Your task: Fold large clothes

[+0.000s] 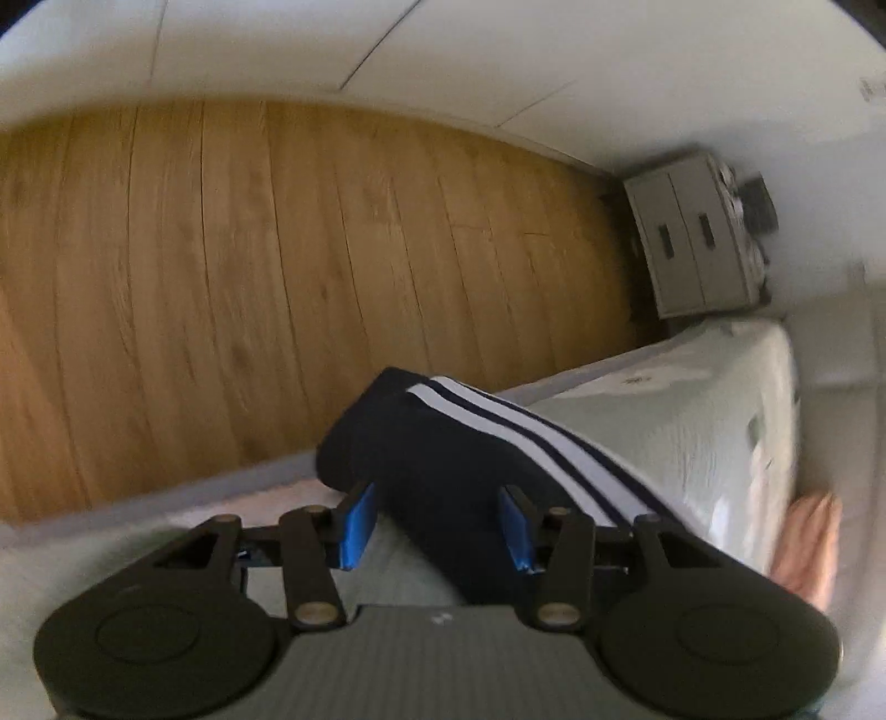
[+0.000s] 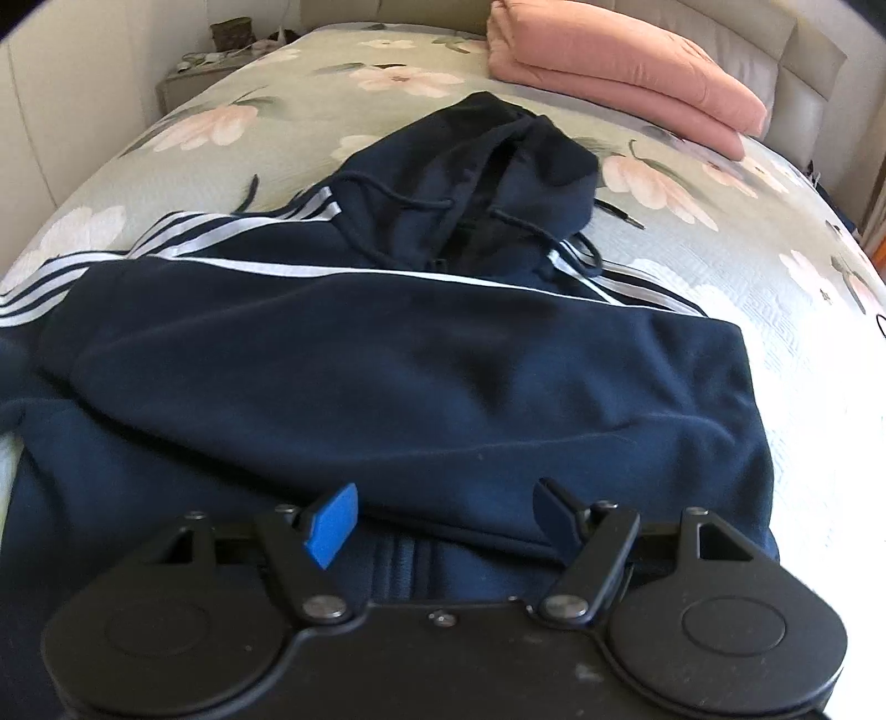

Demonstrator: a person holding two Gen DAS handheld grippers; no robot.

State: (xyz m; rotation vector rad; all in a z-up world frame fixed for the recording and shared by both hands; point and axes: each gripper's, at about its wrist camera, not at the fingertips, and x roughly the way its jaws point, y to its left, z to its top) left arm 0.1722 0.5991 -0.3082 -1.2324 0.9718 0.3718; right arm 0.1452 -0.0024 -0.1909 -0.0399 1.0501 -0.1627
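- Navy hooded sweatshirt with white sleeve stripes (image 2: 421,354) spread flat on the floral quilted bedspread (image 2: 775,266), hood at the far end, hem nearest the right wrist camera.
- One striped sleeve (image 1: 470,437) lying across to the bed's edge, cuff at the edge above the wooden plank floor (image 1: 249,266).
- Folded pink blanket (image 2: 626,72) on the bed behind the hood, to its right, against the padded cream headboard (image 2: 792,50).
- Grey two-door bedside cabinet (image 1: 692,238) on the floor just beside the bed's far corner, against the wall.
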